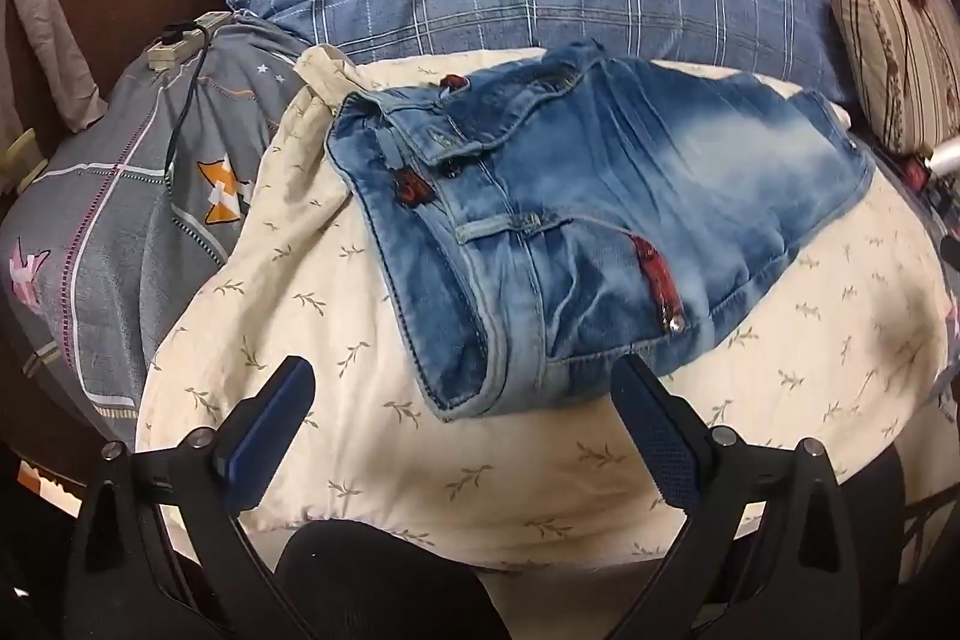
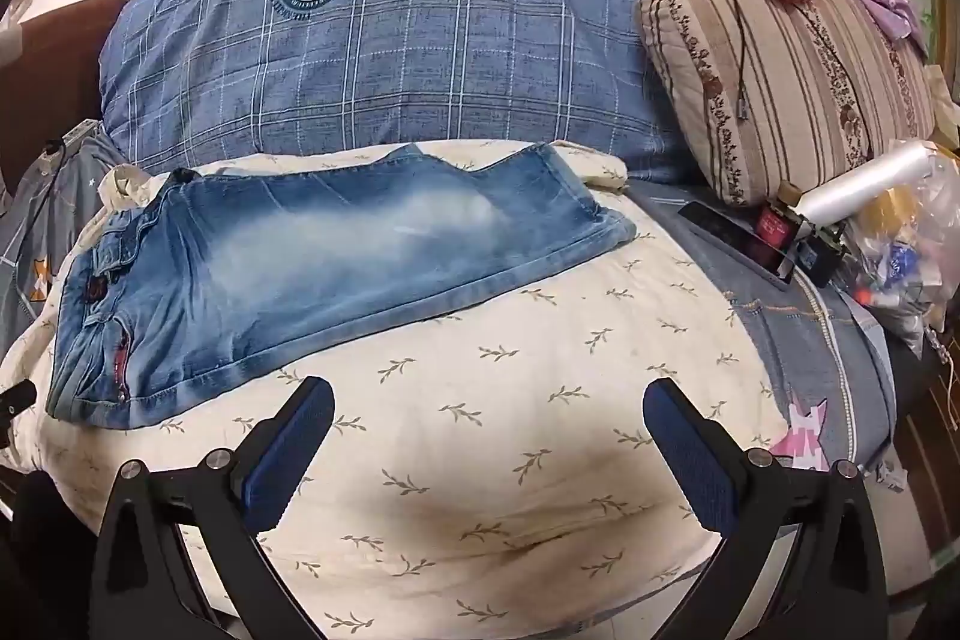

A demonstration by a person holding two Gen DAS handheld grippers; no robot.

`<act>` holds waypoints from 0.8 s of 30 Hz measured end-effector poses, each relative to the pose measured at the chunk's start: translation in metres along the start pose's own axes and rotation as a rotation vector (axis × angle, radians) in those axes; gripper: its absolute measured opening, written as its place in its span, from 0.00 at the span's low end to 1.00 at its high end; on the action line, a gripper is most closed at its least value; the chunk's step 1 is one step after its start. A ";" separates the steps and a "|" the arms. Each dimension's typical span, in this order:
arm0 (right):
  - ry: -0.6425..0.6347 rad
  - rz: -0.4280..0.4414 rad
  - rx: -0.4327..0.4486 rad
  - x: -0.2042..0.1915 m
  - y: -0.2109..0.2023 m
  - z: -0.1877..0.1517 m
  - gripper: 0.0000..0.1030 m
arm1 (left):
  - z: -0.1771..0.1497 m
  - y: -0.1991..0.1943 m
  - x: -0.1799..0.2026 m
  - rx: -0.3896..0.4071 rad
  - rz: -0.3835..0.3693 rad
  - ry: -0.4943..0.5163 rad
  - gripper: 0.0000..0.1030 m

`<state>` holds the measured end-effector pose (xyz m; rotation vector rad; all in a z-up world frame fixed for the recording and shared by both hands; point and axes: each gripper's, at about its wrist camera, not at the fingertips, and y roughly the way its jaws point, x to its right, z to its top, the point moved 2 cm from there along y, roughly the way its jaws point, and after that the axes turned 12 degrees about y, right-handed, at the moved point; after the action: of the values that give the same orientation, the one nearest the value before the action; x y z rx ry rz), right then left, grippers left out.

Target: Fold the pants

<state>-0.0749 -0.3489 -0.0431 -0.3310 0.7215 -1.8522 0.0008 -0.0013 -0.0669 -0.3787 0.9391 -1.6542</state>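
Observation:
A pair of faded blue denim pants (image 1: pixel 600 220) lies folded flat on a cream leaf-print quilt (image 1: pixel 372 436). The waistband and a red zipper pocket face my left gripper (image 1: pixel 462 379), which is open and empty just in front of the near waist corner. In the right wrist view the pants (image 2: pixel 336 274) lie to the upper left. My right gripper (image 2: pixel 489 397) is open and empty above bare quilt (image 2: pixel 540 460), short of the pants' lower hem edge.
A blue plaid pillow (image 2: pixel 390 58) lies behind the pants. A striped cushion (image 2: pixel 792 88) with a brown bag on top stands at the right, with clutter and a plastic roll (image 2: pixel 864 184) beside it. A grey patterned sheet (image 1: pixel 132 232) with a power strip lies left.

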 end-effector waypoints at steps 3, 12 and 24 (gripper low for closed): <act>-0.004 0.012 0.000 -0.005 0.001 -0.003 1.00 | -0.001 0.002 0.001 -0.001 -0.006 0.008 0.97; -0.010 0.018 -0.020 -0.017 0.006 -0.004 1.00 | 0.002 0.001 -0.004 0.010 -0.032 -0.013 0.97; -0.016 0.011 -0.012 -0.021 0.005 0.004 1.00 | 0.001 0.006 -0.008 -0.006 -0.080 -0.048 0.97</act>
<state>-0.0609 -0.3318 -0.0412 -0.3492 0.7224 -1.8334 0.0081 0.0056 -0.0685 -0.4630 0.9036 -1.7074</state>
